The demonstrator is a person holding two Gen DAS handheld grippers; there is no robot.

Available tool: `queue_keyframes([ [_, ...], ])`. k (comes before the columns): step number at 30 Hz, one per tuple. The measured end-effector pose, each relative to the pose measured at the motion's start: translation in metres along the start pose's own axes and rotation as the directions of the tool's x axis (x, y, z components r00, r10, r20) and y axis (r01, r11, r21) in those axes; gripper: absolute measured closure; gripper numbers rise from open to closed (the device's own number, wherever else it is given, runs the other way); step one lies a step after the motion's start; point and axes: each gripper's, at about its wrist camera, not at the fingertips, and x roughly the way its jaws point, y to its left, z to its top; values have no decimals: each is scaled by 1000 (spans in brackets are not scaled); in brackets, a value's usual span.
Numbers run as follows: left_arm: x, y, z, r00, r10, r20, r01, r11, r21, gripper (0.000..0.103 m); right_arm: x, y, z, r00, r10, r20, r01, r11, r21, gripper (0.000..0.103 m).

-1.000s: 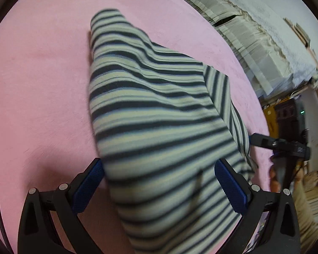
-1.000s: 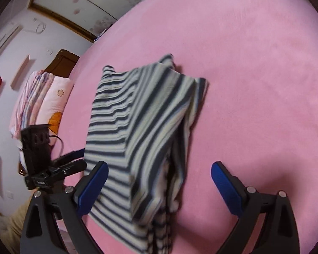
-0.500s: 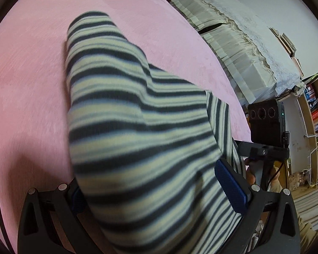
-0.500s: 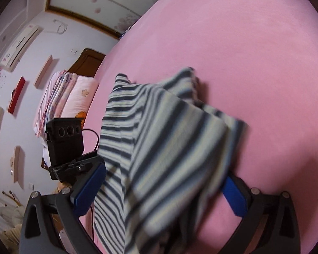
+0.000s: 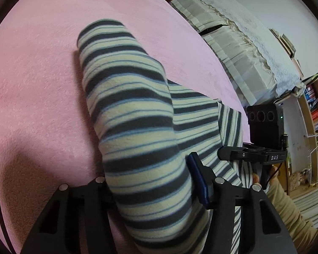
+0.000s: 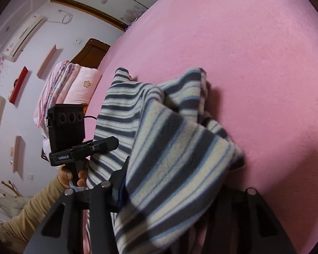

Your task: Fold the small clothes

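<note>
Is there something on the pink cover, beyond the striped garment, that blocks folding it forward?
Nothing visible does. Both tongs, left and right, grip the garment, and the pink cover beyond it shows only bare fabric.

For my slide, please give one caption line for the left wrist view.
Left gripper clamps a bunched striped fleece garment above the pink bed cover.

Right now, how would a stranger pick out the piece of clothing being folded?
Find the big pink bed cover. On it lies the striped garment, bunched into both hand-held grippers. It is the only fleecy cloth banded in cream, dark grey and thin blue; the cover around it is plain.
</note>
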Motion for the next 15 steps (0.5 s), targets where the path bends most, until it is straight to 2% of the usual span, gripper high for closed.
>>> queue_keyframes([
  [1, 1, -2, 0, 1000, 15, -1, -15, 1000, 4, 63, 1, 2, 0, 1000, 2, 4, -2, 1000, -2, 63],
  [4, -2, -11, -4, 997, 76, 20, -77, 996, 39, 75, 0, 8, -4, 999, -28, 29, 29, 999, -17, 70],
  [7, -12, -28, -9, 986, 153, 72, -159, 983, 88, 78, -6, 22, -10, 993, -98, 65, 101, 994, -40, 73],
  [10, -27, -51, -16, 968, 214, 132, -231, 965, 127, 79, -15, 47, -19, 976, -184, 120, 194, 978, -82, 75],
  [15, -72, -85, -28, 953, 213, 216, -248, 956, 154, 79, -45, 93, -36, 952, -227, 207, 258, 956, -137, 75],
])
